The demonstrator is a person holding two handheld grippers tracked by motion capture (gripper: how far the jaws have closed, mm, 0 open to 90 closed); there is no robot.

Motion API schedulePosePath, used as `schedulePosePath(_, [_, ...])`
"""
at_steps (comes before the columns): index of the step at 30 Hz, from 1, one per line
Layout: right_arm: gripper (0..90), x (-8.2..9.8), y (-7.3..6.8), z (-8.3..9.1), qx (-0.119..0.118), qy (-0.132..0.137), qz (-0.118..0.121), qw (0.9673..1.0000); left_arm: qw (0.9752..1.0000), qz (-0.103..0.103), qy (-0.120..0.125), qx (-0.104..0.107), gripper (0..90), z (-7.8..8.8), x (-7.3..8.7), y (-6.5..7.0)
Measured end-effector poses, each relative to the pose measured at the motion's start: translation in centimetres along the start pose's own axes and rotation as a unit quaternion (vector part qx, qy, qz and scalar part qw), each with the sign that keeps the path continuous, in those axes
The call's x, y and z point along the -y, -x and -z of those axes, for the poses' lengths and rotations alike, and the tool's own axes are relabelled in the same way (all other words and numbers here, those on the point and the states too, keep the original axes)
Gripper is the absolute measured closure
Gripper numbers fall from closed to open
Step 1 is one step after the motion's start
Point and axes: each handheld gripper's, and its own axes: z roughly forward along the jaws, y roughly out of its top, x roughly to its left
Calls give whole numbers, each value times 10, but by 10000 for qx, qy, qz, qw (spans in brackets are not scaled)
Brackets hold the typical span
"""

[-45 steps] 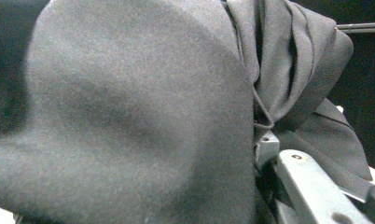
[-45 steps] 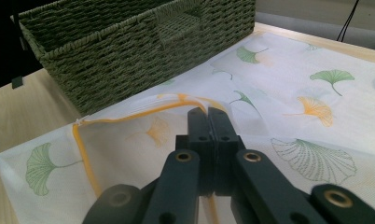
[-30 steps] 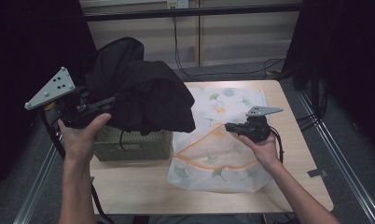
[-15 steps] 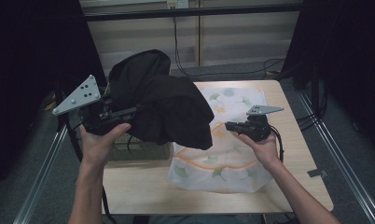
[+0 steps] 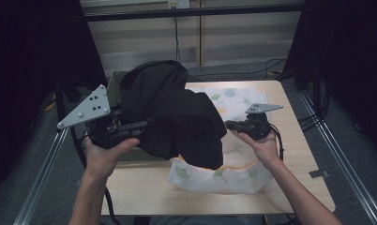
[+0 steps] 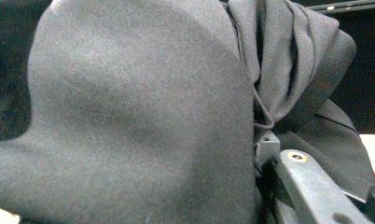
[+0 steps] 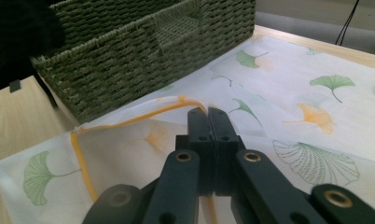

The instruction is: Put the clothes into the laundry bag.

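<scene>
The left gripper point(image 5: 130, 127) holds a black garment point(image 5: 177, 112) clear of the table point(image 5: 299, 187), its jaws clamped on a fold of the fabric; in the left gripper view the dark cloth point(image 6: 139, 116) lies bunched against the one jaw that shows. The garment hangs in a loose mass over the near edge of a green woven basket point(image 5: 114, 84) at the table's left side, and its lower hem droops onto a white laundry bag point(image 5: 224, 171) printed with green and orange leaves. The right gripper point(image 5: 233, 125) sits low over that bag, just right of the hanging garment, its jaws pressed together. In the right gripper view the right gripper point(image 7: 208, 114) has its tips resting at the bag's orange-trimmed opening point(image 7: 129, 119); whether they pinch the trim cannot be told. The basket point(image 7: 143, 51) stands just behind the bag point(image 7: 293, 116), touching its edge.
</scene>
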Motion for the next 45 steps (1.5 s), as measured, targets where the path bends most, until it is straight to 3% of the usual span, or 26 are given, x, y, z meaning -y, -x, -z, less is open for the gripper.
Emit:
schedulePosePath(14, [900, -2, -1, -10, -115, 47, -23, 9999, 9992, 150, -126, 362, 633, -24, 13, 16])
schedulePosePath(19, [900, -2, -2, -10, -141, 64, -16, 9999, 9975, 346, -363, 506, 633, -45, 29, 14])
schedulePosePath(26, [900, -2, -1, -11, -150, 50, -4, 9999, 9940, 451, -637, 761, 632, -71, 50, 13])
schedulePosePath(29, [900, -2, -1, -11, -162, 74, -4, 9998, 9933, 482, -718, 765, 632, -77, 55, 14])
schedulePosePath(38, [900, -5, -5, -9, -217, 107, 49, 9997, 9913, 543, -946, 742, 632, -106, 88, 9])
schedulePosePath(42, [900, -5, -8, -9, -220, 121, 75, 9997, 9895, 372, -1223, 675, 631, -116, 97, 10])
schedulePosePath(45, [900, -5, -8, -9, -242, 116, 89, 9996, 9892, 400, -1241, 664, 630, -121, 101, 10])
